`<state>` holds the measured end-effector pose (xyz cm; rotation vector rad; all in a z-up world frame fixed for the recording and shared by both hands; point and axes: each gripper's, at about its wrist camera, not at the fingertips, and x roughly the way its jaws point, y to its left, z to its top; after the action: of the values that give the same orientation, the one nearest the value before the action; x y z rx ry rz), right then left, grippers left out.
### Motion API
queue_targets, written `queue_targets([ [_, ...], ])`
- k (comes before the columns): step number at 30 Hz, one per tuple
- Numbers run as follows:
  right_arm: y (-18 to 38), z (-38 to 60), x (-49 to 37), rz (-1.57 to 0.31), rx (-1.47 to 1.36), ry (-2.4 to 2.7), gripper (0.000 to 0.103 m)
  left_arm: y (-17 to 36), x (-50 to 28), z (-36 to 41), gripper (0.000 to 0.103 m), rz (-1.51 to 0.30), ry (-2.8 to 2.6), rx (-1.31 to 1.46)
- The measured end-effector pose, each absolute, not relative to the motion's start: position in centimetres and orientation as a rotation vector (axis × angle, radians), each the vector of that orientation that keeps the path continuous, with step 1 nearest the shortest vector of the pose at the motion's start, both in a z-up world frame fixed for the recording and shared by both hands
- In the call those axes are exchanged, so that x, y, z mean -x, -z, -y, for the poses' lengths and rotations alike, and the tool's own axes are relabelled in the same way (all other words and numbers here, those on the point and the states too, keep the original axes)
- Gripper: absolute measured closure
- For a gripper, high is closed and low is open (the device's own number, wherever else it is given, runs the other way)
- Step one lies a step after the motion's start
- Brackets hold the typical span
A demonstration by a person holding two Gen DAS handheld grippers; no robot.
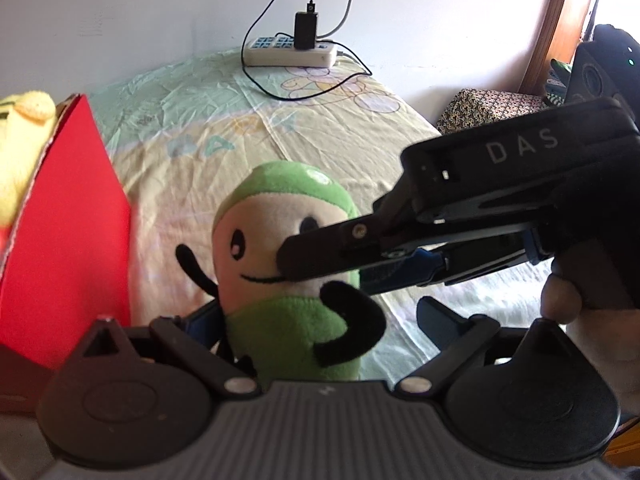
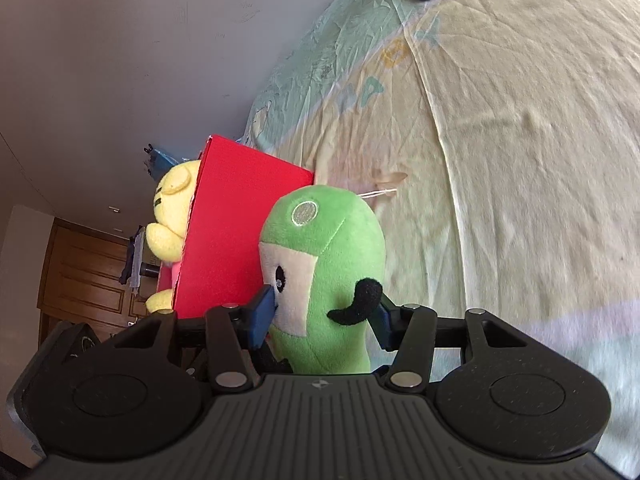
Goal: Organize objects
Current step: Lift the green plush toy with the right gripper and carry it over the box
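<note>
yellow plush point(image 2: 172, 216) half behind red box point(image 2: 236, 232)

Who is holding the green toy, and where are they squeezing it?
The right gripper squeezes the green plush toy across its face and back. The left gripper sits wide open around its lower body, not squeezing.

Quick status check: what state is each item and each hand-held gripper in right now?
Green plush: upright, clamped between both fingers of the right hand-held gripper.
Left hand-held gripper: open around the plush, right finger apart from it.
Red box: open-topped, yellow plush inside.
Power strip: charger plugged in.
</note>
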<state>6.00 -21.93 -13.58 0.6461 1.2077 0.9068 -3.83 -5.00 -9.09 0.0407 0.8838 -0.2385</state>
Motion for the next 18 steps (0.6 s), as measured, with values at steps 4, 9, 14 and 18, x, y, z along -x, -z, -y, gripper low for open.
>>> queue_targets([
  [4, 12.6, 21.9, -4.6, -1.181, -0.634, -0.942, 0.049, 7.9, 5.1, 4.8, 0.006, -0.849, 0.216, -0.042],
  [9, 11.2, 21.1, -3.6, -1.135, -0.597, -0.995, 0.05, 6.8, 6.7, 4.2, 0.006, -0.8, 0.179, -0.046],
  [14, 9.6, 20.2, -2.5, -1.088, -0.565, -1.025, 0.049, 5.4, 7.7, 3.2, 0.006, -0.753, 0.174, -0.041],
  [18, 7.8, 19.4, -1.9, -1.024, -0.545, -1.036, 0.049, 3.8, 8.3, 1.9, 0.006, -0.69, 0.191, -0.048],
])
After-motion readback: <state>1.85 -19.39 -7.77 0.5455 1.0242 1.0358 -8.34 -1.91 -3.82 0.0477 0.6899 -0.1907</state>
